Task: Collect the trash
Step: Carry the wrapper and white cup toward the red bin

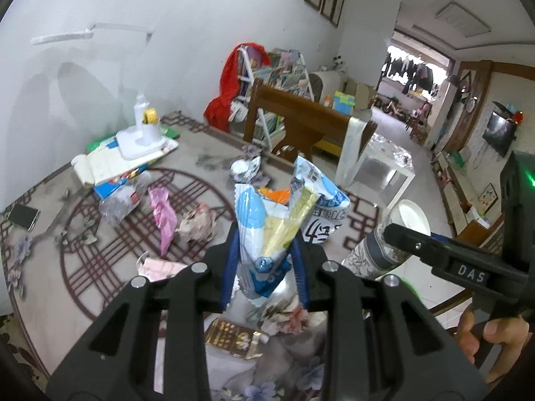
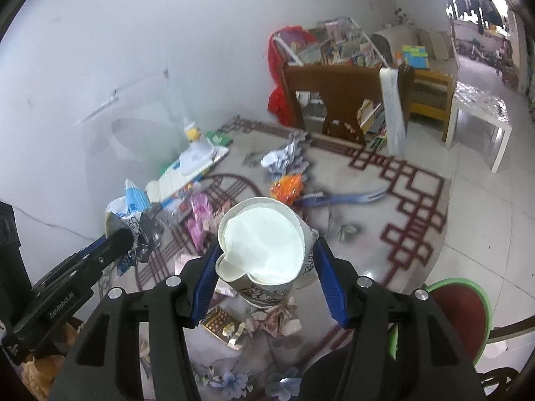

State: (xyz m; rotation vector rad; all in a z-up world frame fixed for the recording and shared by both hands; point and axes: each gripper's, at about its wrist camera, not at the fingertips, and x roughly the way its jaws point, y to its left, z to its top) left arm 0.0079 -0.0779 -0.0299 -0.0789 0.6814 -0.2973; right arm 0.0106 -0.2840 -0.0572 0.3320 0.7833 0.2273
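My left gripper (image 1: 265, 267) is shut on a blue and white snack bag (image 1: 277, 214), held upright above the patterned table (image 1: 50, 267); the bag also shows in the right wrist view (image 2: 130, 214). My right gripper (image 2: 267, 267) is shut on a dented paper cup (image 2: 264, 247) with a white inside; the cup shows at the right in the left wrist view (image 1: 391, 234). On the table lie a pink wrapper (image 1: 164, 214), crumpled paper (image 1: 197, 222), a gold wrapper (image 1: 230, 337), an orange wrapper (image 2: 287, 187) and a clear plastic bottle (image 1: 117, 204).
A white lamp base (image 1: 142, 133) stands on stacked books (image 1: 110, 167) by the wall. A phone (image 1: 23, 217) lies at the table's left edge. A wooden chair (image 1: 294, 120), a white side table (image 1: 384, 167) and a red and green stool (image 2: 458, 310) stand beyond.
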